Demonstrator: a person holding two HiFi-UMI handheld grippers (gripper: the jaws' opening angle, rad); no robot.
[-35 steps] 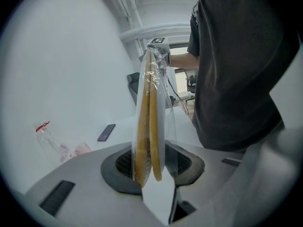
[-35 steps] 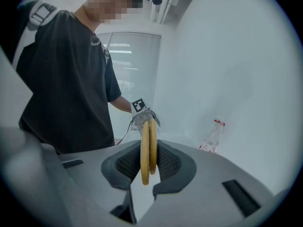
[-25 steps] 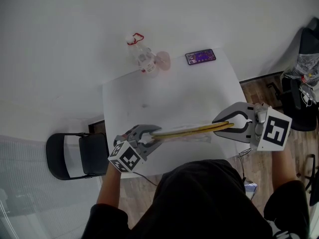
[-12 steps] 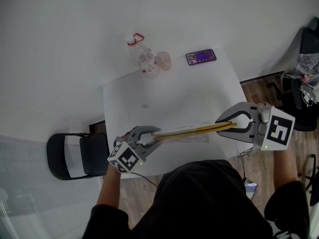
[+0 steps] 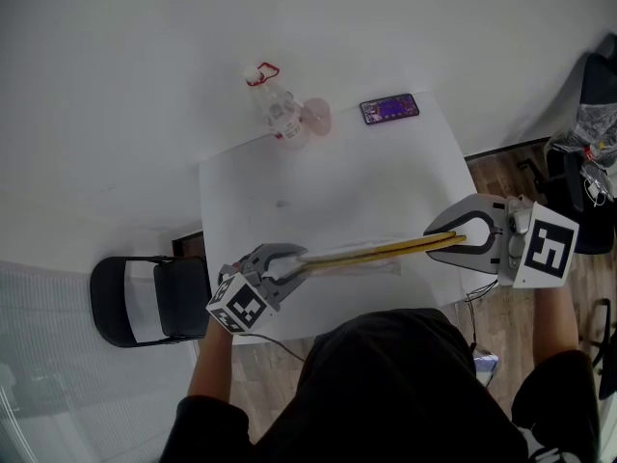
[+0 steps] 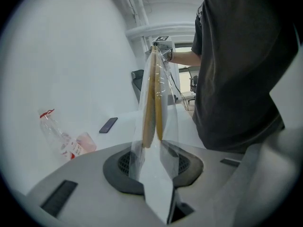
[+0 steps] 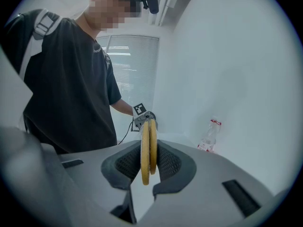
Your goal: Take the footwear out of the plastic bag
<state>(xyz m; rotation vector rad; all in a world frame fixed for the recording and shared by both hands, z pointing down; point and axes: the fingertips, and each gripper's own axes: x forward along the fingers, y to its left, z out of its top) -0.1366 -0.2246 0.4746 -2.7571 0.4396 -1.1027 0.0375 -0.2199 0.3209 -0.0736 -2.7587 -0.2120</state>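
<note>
The left fingers (image 6: pixel 117 168) stand nearly closed, pinching only the film at the flat end of a clear plastic bag (image 6: pixel 166 108). The right fingers (image 7: pixel 124 167) are clamped on the opposite end of a pair of flat, thin yellow slippers (image 7: pixel 145 155) pressed sole to sole. A short tip of the pair sticks out behind the right fingers.

The pair stretches in a straight line from one set of fingers to the other, held in the air above the white surface (image 5: pixel 337 181) and not resting on it. In the head view the film shows only along the stretch nearer the left fingers. The stretch next to the right fingers looks bare, and the right gripper view shows no plastic around it. In the left gripper view the slippers' near ends sit inside the bag, just beyond the fingers and not between them.

So the task looks roughly half done: both grips are set and part of the footwear is already clear of the bag's mouth. What is left, as I judge it, is to draw the two ends further apart until the slippers come wholly free.
</note>
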